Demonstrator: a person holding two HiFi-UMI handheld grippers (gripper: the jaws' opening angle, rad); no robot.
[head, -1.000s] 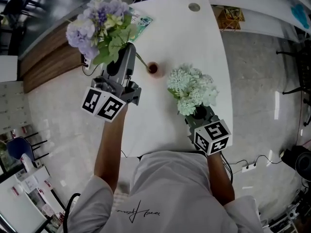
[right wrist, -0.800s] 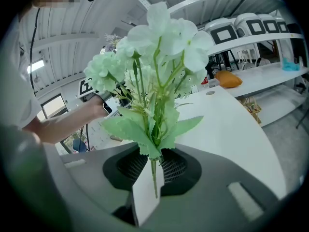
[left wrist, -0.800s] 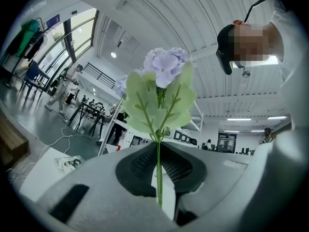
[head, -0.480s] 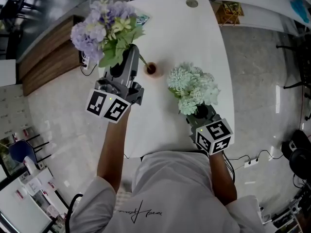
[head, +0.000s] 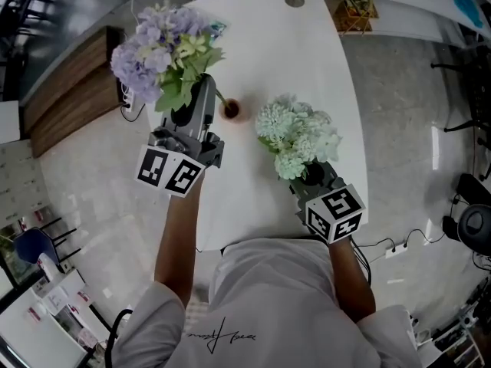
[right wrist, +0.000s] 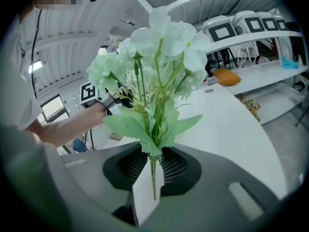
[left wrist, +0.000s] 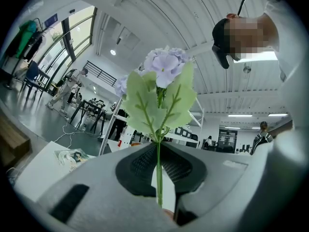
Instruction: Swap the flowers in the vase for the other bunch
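Pale bunch (head: 295,136), nearest us and right of the vase (head: 229,110) on the table (head: 307,60), sits pinched by its stems in our right gripper (right wrist: 153,175). Left of the vase our left gripper (left wrist: 158,170) clamps the purple bunch (head: 157,48), stem end at its mouth; mid-swap, we judge, so next comes steady stem alignment.

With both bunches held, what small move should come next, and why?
Probably lower the left gripper so the stem of the purple bunch enters the vase: its tip sits by the mouth, and the right gripper holds the pale green bunch aside.
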